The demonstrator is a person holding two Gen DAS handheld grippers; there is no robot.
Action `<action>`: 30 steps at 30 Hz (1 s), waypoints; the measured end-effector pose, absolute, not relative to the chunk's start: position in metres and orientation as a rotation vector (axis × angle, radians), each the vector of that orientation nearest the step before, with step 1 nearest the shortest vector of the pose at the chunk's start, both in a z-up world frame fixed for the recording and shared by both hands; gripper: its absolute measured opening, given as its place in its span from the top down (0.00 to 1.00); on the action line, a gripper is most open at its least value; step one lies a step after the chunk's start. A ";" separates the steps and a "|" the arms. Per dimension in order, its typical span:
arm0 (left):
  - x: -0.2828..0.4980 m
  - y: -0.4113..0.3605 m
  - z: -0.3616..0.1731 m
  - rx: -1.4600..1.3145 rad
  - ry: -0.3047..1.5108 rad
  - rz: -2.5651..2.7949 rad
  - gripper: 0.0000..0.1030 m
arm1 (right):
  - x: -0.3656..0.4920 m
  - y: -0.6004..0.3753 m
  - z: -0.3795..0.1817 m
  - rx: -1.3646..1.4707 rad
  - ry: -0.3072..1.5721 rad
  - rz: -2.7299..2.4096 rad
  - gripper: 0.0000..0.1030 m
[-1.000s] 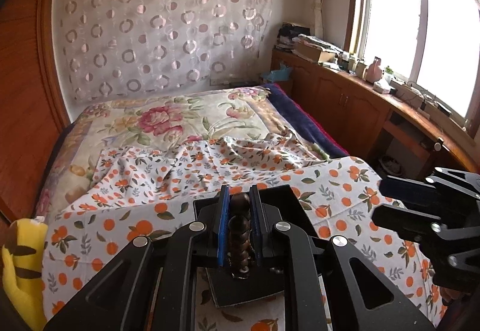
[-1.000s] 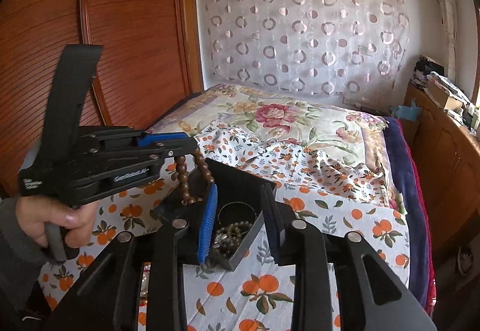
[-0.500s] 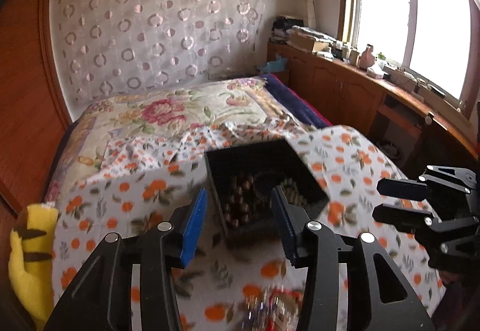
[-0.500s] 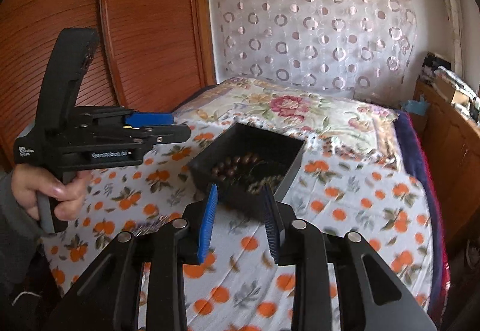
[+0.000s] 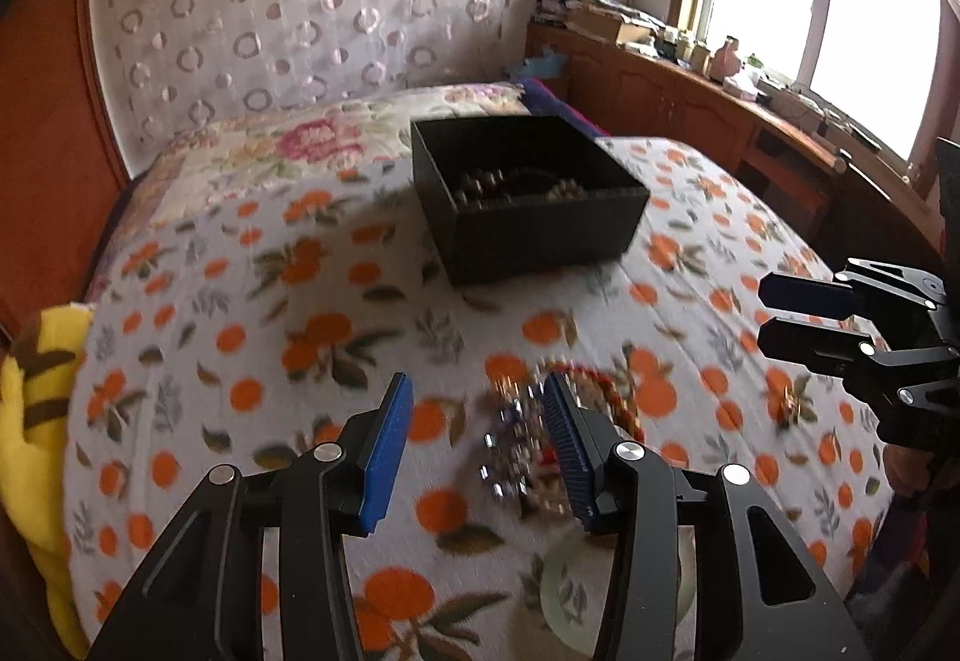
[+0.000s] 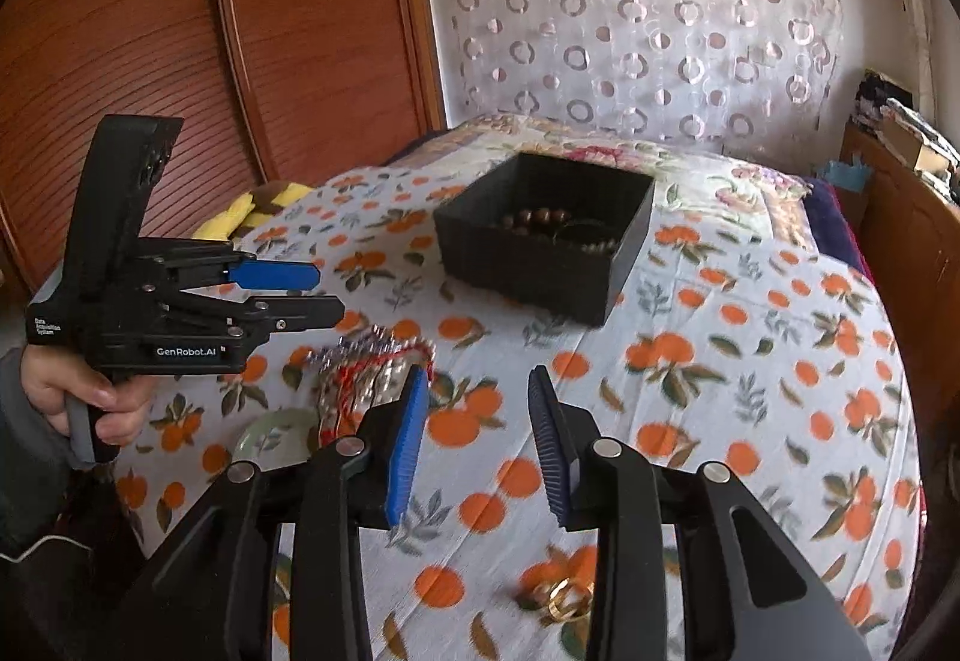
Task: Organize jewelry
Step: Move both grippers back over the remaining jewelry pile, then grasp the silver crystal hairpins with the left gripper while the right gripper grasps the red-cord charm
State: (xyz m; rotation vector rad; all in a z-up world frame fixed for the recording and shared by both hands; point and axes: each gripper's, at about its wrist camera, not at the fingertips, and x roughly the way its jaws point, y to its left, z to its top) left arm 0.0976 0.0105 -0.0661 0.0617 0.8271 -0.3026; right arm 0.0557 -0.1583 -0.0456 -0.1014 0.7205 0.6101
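The black box (image 6: 543,241) sits on the orange-print bedspread (image 6: 750,361), and I can see brown beads (image 6: 534,217) and other bracelets lying inside it. Nearer to me a tangled heap of jewelry (image 5: 528,445) lies on the cloth beside a pale green dish (image 6: 270,436). My left gripper (image 5: 480,445) hangs over that heap, jaws apart and empty. My right gripper (image 6: 477,445) has just been opening, nothing between its jaws; gold rings (image 6: 561,598) lie below it.
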 end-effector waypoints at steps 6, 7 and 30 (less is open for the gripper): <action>0.098 0.012 -0.083 -0.010 0.882 -0.335 0.59 | 0.044 -0.155 -0.060 -0.100 0.747 0.619 0.64; 0.098 0.012 -0.084 -0.017 0.885 -0.339 0.59 | 0.043 -0.155 -0.062 -0.100 0.749 0.619 0.64; 0.089 0.005 -0.085 -0.099 0.872 -0.330 0.81 | 0.044 -0.155 -0.065 -0.097 0.761 0.623 0.63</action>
